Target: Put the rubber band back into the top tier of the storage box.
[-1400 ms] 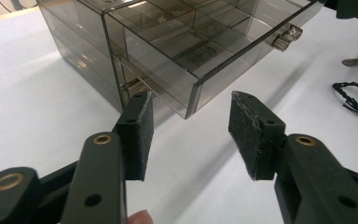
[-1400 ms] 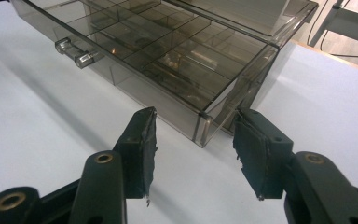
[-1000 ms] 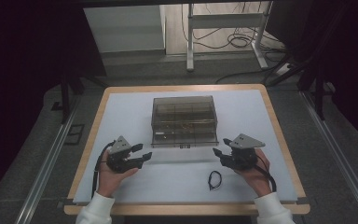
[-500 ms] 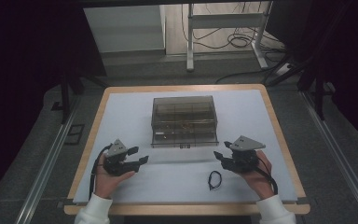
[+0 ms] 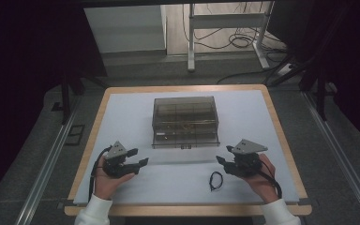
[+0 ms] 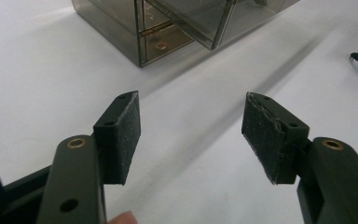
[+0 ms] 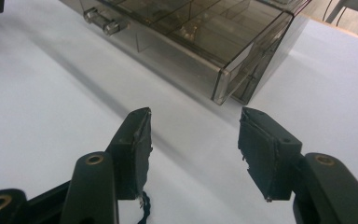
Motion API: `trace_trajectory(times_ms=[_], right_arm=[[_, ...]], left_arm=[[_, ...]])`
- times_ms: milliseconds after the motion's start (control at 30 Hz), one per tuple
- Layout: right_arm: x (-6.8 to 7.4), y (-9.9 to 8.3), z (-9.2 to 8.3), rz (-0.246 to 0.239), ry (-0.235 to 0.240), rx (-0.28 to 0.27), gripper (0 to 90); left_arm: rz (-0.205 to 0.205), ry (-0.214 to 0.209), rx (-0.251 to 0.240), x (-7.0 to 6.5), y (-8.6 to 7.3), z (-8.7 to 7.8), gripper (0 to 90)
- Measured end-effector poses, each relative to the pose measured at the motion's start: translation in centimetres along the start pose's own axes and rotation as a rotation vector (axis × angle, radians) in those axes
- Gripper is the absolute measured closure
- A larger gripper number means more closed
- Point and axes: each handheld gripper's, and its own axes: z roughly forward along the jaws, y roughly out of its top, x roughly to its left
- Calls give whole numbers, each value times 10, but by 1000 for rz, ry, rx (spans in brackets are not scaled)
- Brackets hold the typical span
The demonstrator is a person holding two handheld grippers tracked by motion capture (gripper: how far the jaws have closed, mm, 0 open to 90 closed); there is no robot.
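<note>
Both grippers, left gripper and right gripper, are sitting wide and empty, the left one's jaws having just been opening. Up close, its rough black pads are facing the see-through smoky plastic box.

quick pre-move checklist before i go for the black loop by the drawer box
1. Left gripper open, nothing between the pads: ok; its jaws have just been opening.
2. Right gripper open, nothing between the pads: ok.
3. Black loop lies free on the white mat, beside the right gripper and apart from it: ok.
4. Drawer box stands square at mid-table, apart from both grippers: ok.
5. Bottom drawer pulled slightly out: ok.
6. What lies in the compartments: cannot tell.
</note>
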Motion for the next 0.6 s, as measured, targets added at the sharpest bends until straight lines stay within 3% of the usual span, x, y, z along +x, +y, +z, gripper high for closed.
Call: trace_trajectory(times_ms=[600], right_arm=[[9, -4, 3, -13, 53, 101, 460]], left_arm=[[-10, 12, -5, 5, -2, -3, 369]])
